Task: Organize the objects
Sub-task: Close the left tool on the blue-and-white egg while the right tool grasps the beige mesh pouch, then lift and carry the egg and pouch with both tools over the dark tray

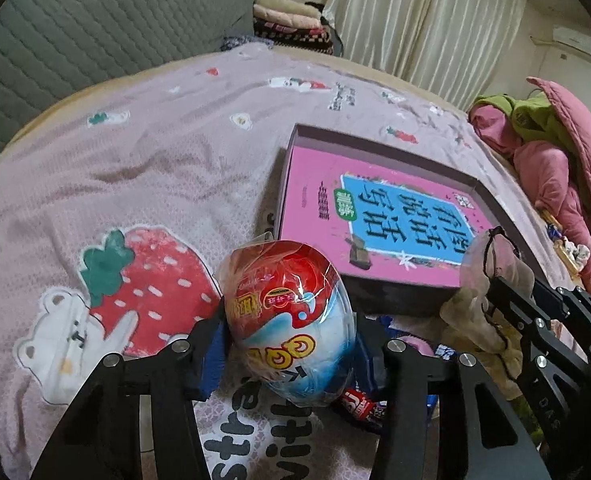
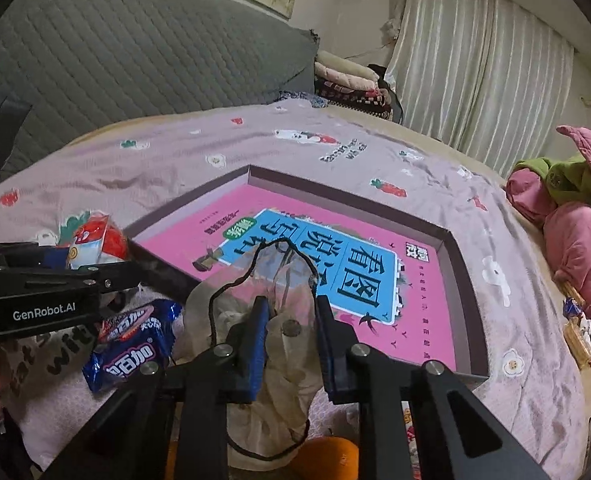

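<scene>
- In my left wrist view, my left gripper (image 1: 291,344) sits at the bottom centre of the frame, its fingers pinching a plastic-wrapped toy egg (image 1: 289,320), red on top and white and blue below.
- The egg stands between the two blue finger pads, touching both, with its tip pointing toward the upper part of the frame.
- Just beyond the egg, right of centre, I see a shallow box (image 1: 375,292) lying on the bedspread (image 1: 135,152), with a pink book (image 1: 383,216) flat inside it.
- At the right edge of that view my right gripper (image 1: 495,280) comes in, with a sheer pouch (image 1: 483,256) bunched at its tip over the near right corner of the box.
- In my right wrist view, my right gripper (image 2: 289,320) is at the bottom centre, its fingers closed on the pouch (image 2: 279,280), whose black cord loops up over the book (image 2: 335,272).
- The pouch fabric fills the gap between the pads and hangs down toward the bottom of the frame.
- The box (image 2: 463,312) takes up the centre of this view.
- At the left edge I see the left gripper (image 2: 95,268) with the egg (image 2: 103,240) just above it, near the left corner of the box.
- A blue snack packet (image 2: 131,356) lies on the bedspread (image 2: 535,360) at lower left, beside the pouch.
- A heap of pink clothing (image 2: 575,240) sits at the right edge.
</scene>
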Tool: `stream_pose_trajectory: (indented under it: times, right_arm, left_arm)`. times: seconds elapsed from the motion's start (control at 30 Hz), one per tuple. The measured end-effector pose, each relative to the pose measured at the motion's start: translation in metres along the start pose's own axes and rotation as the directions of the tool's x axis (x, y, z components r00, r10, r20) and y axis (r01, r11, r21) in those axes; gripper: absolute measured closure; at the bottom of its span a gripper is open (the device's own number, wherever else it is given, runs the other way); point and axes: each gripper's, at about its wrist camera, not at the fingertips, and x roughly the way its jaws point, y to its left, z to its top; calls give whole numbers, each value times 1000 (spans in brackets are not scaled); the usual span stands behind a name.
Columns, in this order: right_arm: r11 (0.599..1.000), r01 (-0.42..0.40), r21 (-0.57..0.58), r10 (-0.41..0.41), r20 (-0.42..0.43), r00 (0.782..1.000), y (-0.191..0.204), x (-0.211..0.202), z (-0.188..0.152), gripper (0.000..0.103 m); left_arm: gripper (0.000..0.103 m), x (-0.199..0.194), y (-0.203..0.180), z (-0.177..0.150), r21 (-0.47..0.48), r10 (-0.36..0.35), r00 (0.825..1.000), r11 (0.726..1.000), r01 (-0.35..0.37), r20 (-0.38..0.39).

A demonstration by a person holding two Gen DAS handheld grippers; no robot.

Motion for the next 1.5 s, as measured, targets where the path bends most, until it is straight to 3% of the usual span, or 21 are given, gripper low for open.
stream_pose_trajectory:
  times: [0.6,1.07,1.5]
  right_arm:
    - [998,-14,69,6,111,994,-19,-28,11,80]
    - [994,34,100,-51,169,984,-36,-39,20,80]
    - [992,78,100,-98,221,970,-57,-39,34,80]
  left_arm:
    - [50,-27,-27,14,69,-11,997,998,6,77]
    - [50,-30,-47,31,108,-57,992,993,44,115]
    - [50,-30,-58,54,148,-57,984,988,32,167]
